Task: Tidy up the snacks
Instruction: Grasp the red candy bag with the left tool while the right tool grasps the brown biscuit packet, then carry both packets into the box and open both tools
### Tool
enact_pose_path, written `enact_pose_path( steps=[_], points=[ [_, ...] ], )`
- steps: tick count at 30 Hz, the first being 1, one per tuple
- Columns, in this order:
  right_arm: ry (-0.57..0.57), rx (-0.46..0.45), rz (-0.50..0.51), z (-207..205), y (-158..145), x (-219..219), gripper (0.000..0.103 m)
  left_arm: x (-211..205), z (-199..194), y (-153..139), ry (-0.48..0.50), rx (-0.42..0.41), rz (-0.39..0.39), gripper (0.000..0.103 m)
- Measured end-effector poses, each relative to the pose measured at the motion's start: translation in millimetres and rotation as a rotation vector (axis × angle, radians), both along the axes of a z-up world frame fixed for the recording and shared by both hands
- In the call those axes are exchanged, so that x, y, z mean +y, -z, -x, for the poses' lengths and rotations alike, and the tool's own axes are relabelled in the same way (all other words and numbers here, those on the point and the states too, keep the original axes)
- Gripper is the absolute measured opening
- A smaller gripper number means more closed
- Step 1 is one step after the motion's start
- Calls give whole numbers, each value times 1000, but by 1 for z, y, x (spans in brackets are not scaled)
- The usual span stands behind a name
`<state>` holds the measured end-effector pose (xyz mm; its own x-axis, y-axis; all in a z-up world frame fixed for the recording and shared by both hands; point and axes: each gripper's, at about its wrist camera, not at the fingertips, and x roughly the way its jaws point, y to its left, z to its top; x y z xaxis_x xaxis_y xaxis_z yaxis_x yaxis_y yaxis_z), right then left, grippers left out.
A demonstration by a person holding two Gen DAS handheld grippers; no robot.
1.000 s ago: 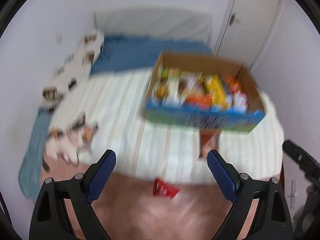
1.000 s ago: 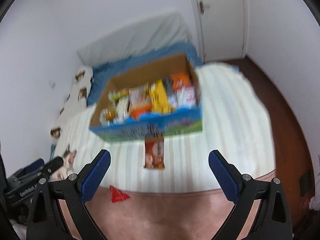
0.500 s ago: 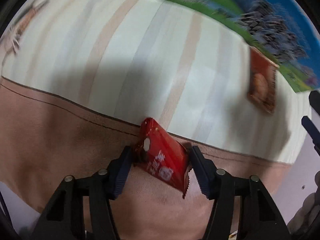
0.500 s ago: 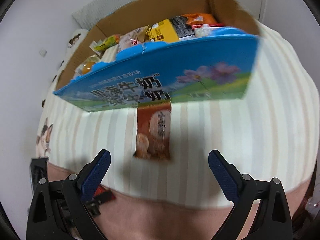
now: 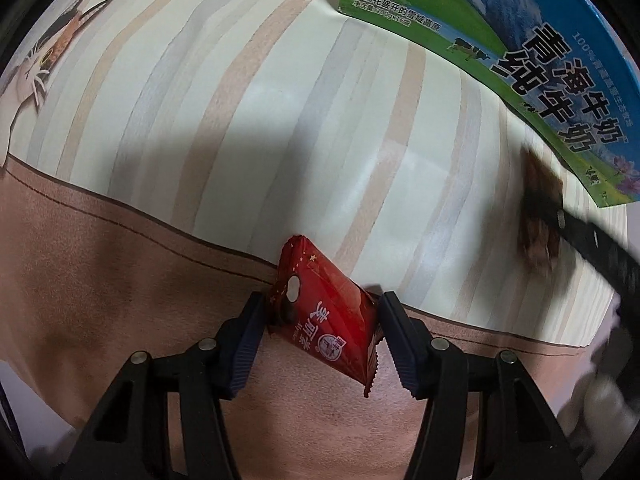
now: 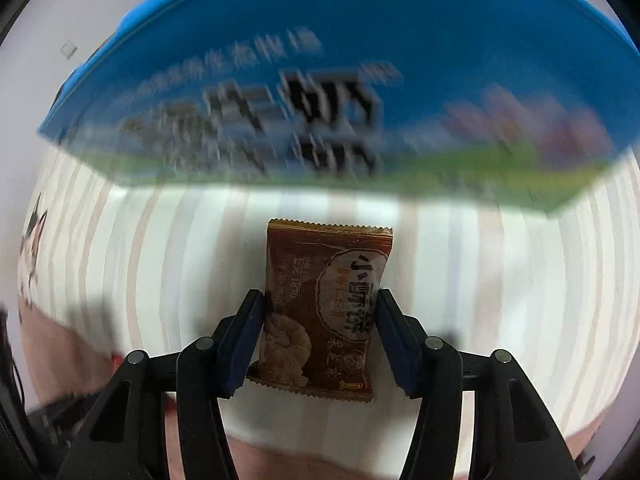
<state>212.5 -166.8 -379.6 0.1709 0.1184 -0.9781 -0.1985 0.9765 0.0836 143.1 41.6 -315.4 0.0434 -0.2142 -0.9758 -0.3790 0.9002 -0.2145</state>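
Observation:
A red snack packet (image 5: 332,320) lies across the seam where the striped sheet meets the brown band, and my left gripper (image 5: 322,300), pointing down, is shut on it with both pads against its sides. A brown snack packet (image 6: 324,280) lies flat on the sheet just in front of the blue and green carton (image 6: 340,60). My right gripper (image 6: 319,298) is closing on it, with the pads touching its long edges. In the left wrist view the brown packet (image 5: 538,216) shows blurred at the right, partly behind the right gripper's black frame.
The carton (image 5: 540,60) stands on the cream striped sheet (image 5: 240,120) of a bed. A brown band (image 5: 100,260) runs along the near edge. A cat-print cushion (image 5: 52,48) sits at the far left. The carton's contents are hidden.
Both grippers came down from above the bed to the sheet. The left closed on the red packet first, then held still. The right then narrowed from wide open onto the brown packet.

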Motion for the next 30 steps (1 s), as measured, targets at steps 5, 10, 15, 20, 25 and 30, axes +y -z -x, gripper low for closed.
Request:
enact_pose_path(
  steps=[5,10,15,20,25,30],
  points=[
    [14,65,-24,56,-7,-30,59,8,8,-3,-6,-7,48,55],
    [66,133,-58,104,-1,-44,60,19,21,2,-6,-10,113,57],
    [143,150,-114,109,8,-47,69,28,18,10,-33,12,158,61],
    [155,171,-125,112,18,-47,76,34,9,19,-70,37,169,63],
    [120,140,-54,114,25,-39,61,14,17,13,6,24,37,50],
    [128,110,-127,130,11,-46,59,-6,28,5,54,11,9,49]
  ],
)
